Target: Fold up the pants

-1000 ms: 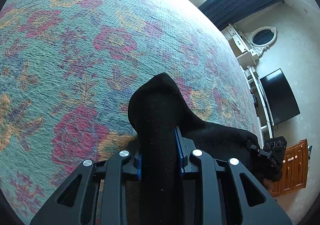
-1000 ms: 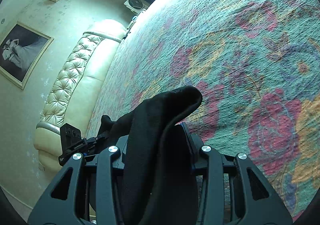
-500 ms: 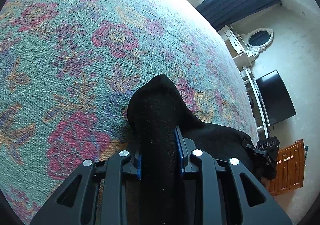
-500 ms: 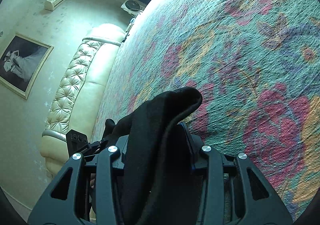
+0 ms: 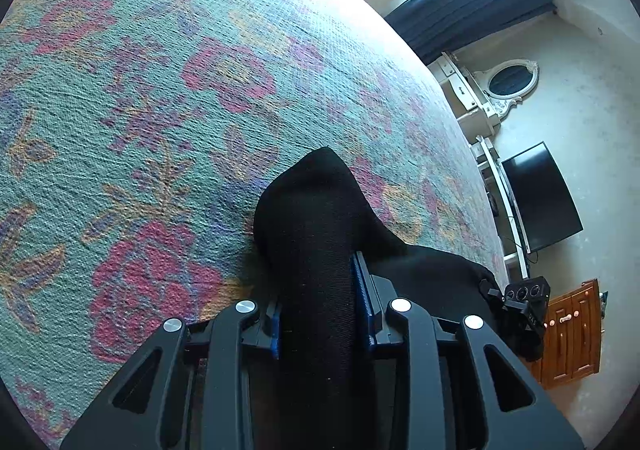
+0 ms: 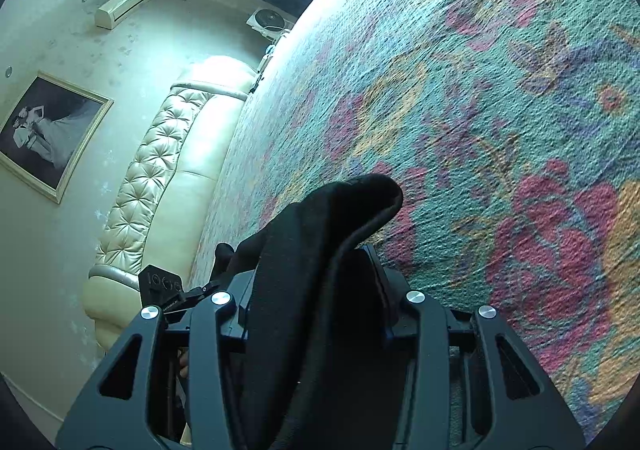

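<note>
Both grippers tilted down over bedspread point(image 5: 160, 90), fingers point(image 5: 362, 290) opening (pants point(image 5: 316, 250) between).

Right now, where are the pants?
The pants are bunched between both grippers' opening jaws, left gripper and right gripper, just above the floral bedspread.

The black pants point(image 5: 316, 250) cover each claw's fingertips and run off both pictures' lower edges. The framed picture point(image 6: 48, 134) is too small to make out.
</note>
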`<state>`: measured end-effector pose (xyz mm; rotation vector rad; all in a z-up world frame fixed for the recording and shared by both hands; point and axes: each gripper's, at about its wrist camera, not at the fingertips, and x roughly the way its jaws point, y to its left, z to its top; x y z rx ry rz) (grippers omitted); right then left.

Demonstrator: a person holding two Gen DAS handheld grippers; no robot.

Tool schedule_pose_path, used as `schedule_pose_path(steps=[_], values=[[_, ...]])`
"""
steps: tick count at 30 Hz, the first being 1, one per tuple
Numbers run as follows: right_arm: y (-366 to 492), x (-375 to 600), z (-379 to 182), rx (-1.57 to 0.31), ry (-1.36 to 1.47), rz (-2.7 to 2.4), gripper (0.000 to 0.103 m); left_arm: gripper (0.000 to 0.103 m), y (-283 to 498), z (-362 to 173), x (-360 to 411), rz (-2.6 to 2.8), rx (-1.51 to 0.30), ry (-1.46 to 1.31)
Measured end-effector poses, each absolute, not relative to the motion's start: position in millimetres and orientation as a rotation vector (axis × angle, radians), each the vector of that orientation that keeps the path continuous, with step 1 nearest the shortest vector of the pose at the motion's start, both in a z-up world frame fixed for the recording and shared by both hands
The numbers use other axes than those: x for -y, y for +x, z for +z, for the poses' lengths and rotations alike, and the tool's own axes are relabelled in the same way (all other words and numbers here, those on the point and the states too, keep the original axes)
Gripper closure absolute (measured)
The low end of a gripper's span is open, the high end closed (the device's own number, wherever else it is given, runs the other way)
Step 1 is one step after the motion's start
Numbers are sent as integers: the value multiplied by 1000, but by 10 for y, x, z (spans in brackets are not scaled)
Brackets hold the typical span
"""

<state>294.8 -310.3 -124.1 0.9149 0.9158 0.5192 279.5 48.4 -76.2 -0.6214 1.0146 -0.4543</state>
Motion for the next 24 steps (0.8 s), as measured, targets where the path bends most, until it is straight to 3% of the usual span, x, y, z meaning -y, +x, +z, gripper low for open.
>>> schedule_pose_path(steps=[3, 5, 7, 18, 24], values=[[2869, 3146, -1181, -939, 903, 494, 47, 49, 2702, -767, -586, -491, -1013, -687], [2734, 3206, -1088, -932, 899, 474, 32, 43, 2566, -736, -673, -525, -1009, -706], [2541, 3321, -1023, -921, 918, 453, 24, 40, 2395, -717, -774, -517, -1008, -725], [1542, 3416, -1100, -994, 976, 469, 21, 33, 1380, -842, -914, -546, -1034, -919], [1554, 3073, -1079, -986, 948, 469, 10, 29, 1369, -884, -725, -571, -1053, -995]])
